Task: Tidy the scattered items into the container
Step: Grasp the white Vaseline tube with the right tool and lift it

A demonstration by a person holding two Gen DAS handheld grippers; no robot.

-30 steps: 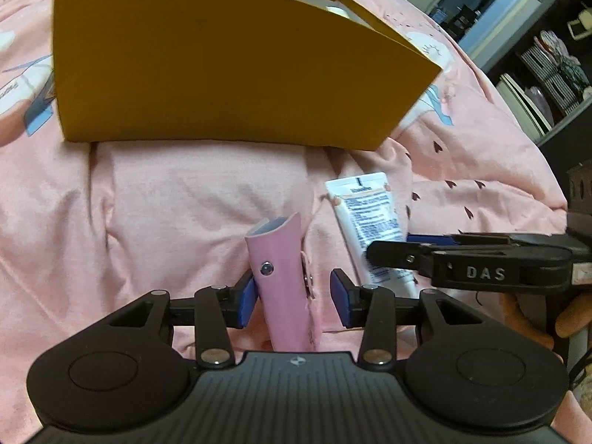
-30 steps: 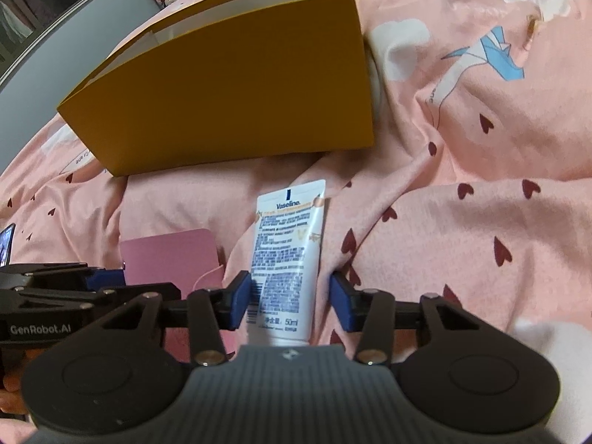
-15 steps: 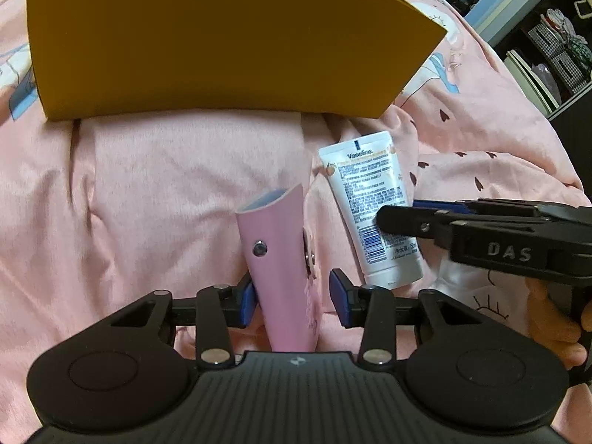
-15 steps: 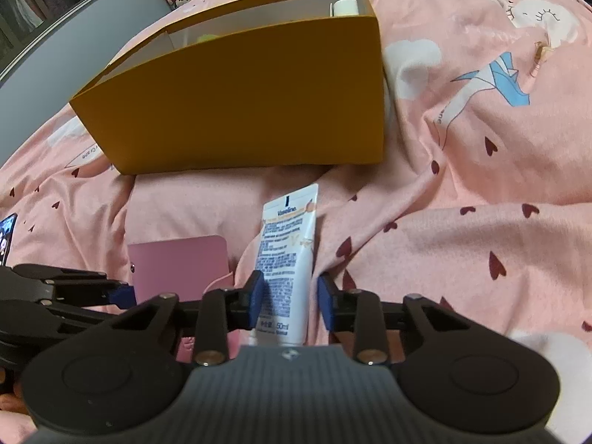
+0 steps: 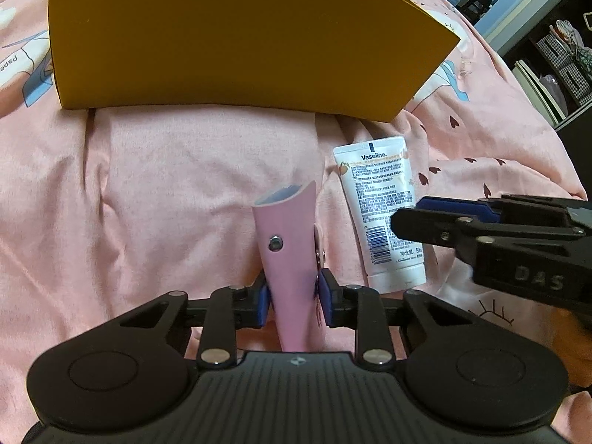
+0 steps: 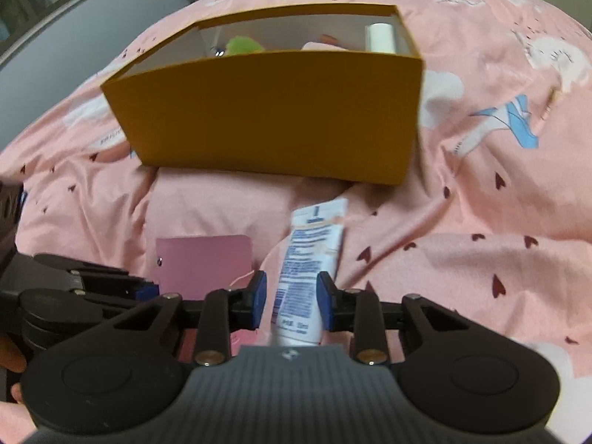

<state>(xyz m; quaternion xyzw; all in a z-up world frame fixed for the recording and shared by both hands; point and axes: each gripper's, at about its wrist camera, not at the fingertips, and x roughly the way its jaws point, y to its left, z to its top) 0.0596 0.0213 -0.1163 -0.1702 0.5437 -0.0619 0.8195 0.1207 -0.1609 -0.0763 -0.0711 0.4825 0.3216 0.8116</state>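
While the pink bedspread (image 6: 481, 192) takes up most of both views, the yellow box (image 6: 273, 118) sits on it just beyond the two loose items, already holding a green toy (image 6: 242, 45) and a white bottle (image 6: 381, 37). Since a second ago both grippers have narrowed from wide open onto their items, so both pickups look nearly done and lifting into the box is probably next. The left gripper (image 5: 292, 298) is closing, its blue pads now against the sides of the pink card holder (image 5: 286, 244), which stands on edge between them. The right gripper (image 6: 290, 301) is clamped on the lower end of the Vaseline tube (image 6: 310, 259), whose crimped end points toward the box.
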